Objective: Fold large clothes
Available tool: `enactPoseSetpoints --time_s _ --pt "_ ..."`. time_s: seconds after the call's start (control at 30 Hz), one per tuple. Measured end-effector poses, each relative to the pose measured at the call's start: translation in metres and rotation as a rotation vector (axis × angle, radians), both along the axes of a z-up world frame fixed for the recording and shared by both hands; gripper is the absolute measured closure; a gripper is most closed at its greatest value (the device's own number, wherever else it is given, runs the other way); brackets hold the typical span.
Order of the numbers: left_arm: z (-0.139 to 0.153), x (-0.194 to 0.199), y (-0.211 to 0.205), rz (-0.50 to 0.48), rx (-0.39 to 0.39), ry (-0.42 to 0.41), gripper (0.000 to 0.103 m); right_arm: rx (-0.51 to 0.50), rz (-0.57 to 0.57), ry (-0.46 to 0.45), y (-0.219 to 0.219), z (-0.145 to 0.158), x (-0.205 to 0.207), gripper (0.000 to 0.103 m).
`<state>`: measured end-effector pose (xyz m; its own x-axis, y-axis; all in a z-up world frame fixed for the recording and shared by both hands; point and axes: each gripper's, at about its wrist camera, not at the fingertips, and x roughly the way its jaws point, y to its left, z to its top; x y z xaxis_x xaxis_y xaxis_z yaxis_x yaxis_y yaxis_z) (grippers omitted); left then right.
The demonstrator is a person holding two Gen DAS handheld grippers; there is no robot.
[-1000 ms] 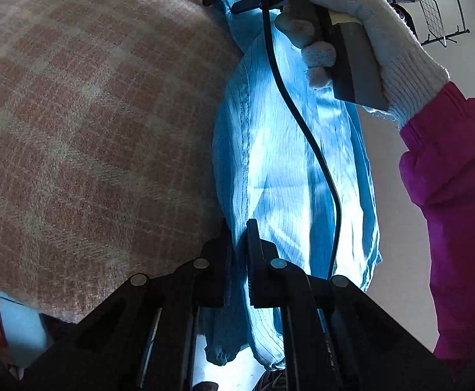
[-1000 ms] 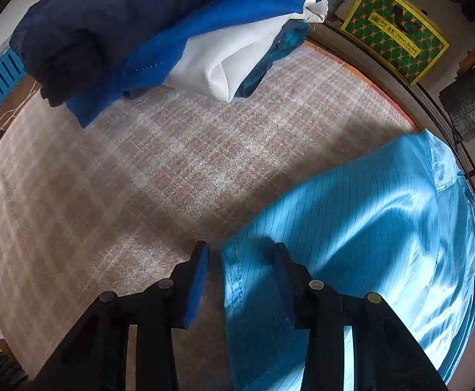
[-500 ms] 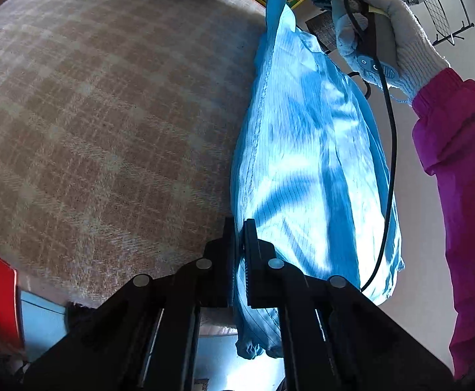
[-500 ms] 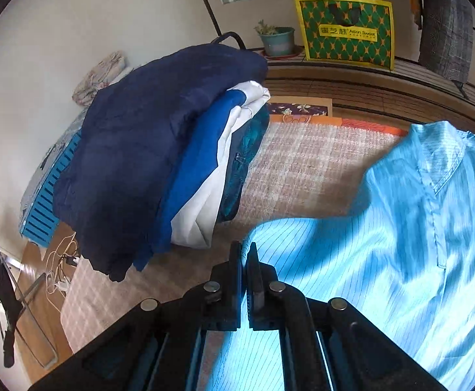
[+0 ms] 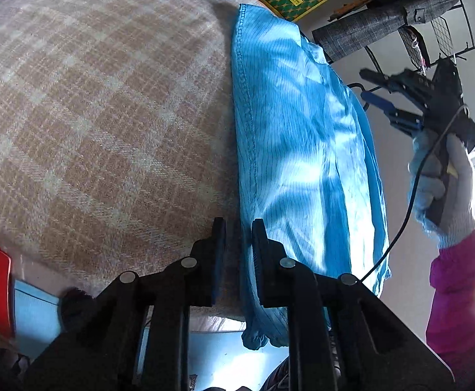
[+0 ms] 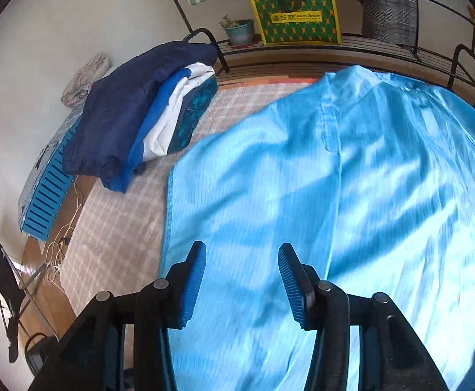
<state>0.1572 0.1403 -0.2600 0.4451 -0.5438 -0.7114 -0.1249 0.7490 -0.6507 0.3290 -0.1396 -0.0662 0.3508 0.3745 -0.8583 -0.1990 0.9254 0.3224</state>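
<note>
A light blue pinstriped garment (image 5: 299, 150) lies along the right edge of a plaid-covered bed (image 5: 100, 114), its lower end hanging off the near edge. My left gripper (image 5: 239, 228) is open, its jaws a little apart around the garment's left hem, with a gap showing. My right gripper (image 6: 241, 254) is open and empty above the same garment (image 6: 351, 202), whose collar points away. The right gripper also shows in the left wrist view (image 5: 384, 93), lifted off to the right in a gloved hand.
A stack of folded dark blue, blue and white clothes (image 6: 139, 110) sits at the bed's far left. A green-yellow bag (image 6: 296, 16), a potted plant (image 6: 240, 31) and a metal bed rail (image 6: 465, 65) stand beyond. A blue slatted crate (image 6: 46, 192) is by the wall.
Both grippers were shut on the garment half a second ago and have now opened. The right gripper has lifted away to the right; the garment now lies flat on the bed.
</note>
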Motion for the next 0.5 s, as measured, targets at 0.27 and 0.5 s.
enactPoseSetpoints --time_s 0.27,0.5 --pt "0.016 -0.010 -0.008 -0.050 0.016 -0.037 0.087 0.077 -0.065 0.142 -0.059 -0.061 -0.095 0.054" --pt "0.001 -0.011 -0.011 -0.065 -0.049 0.024 0.084 0.278 -0.012 0.177 -0.055 -0.081 -0.125 0.080"
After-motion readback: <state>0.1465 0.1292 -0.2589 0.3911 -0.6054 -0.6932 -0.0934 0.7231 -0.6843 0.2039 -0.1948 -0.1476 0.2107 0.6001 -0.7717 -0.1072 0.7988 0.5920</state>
